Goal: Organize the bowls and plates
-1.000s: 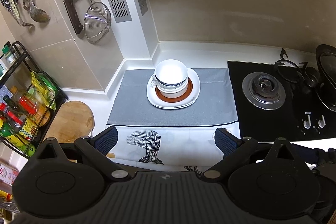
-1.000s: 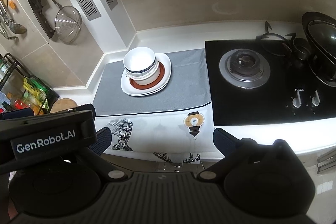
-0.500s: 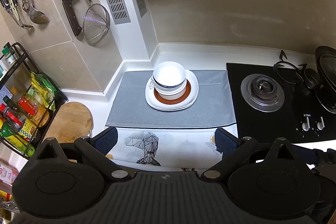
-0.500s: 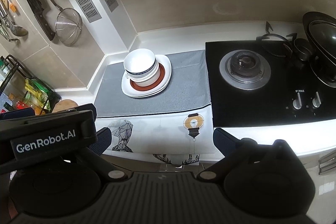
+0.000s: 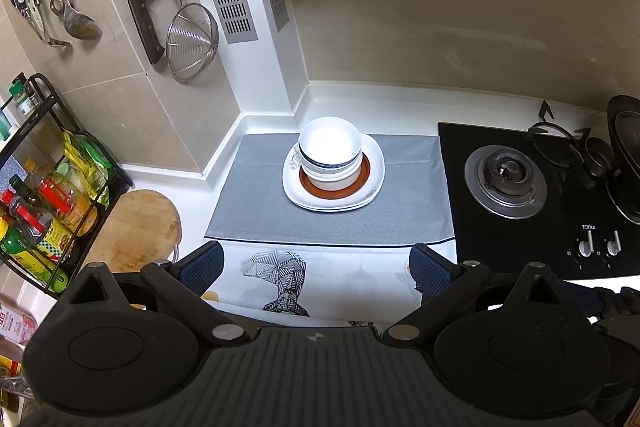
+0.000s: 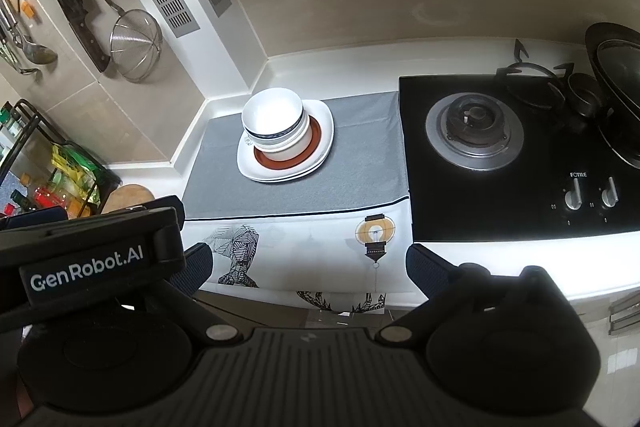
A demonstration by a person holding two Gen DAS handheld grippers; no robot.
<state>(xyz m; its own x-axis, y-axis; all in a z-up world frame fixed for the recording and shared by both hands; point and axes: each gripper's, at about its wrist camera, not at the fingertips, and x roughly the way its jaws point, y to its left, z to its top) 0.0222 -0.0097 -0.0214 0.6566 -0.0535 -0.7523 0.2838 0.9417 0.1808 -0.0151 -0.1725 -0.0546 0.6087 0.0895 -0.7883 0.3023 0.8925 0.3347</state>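
A stack of white bowls (image 5: 330, 151) (image 6: 274, 125), the upper one with a dark blue band, sits on a brown-rimmed plate (image 5: 366, 171) (image 6: 316, 139). Under that lie white square plates (image 5: 374, 157) (image 6: 324, 115). The whole pile rests on a grey mat (image 5: 256, 203) (image 6: 360, 171). My left gripper (image 5: 316, 267) stands open and empty, well back from the pile over the counter's front edge. My right gripper (image 6: 308, 267) is open and empty too, also back at the front edge. The left gripper's body (image 6: 92, 251) shows at the lower left of the right wrist view.
A black gas hob (image 5: 508, 183) (image 6: 476, 131) with a dark wok (image 6: 616, 75) lies right of the mat. A printed white cloth (image 5: 320, 271) (image 6: 312, 247) hangs over the counter front. A round wooden board (image 5: 136, 227), a bottle rack (image 5: 40, 195) and hanging utensils (image 5: 192, 39) stand left.
Both grippers have drawn slightly back from the counter; the pile looks a little smaller and farther. Nothing on the counter has moved, and both grippers stay open.
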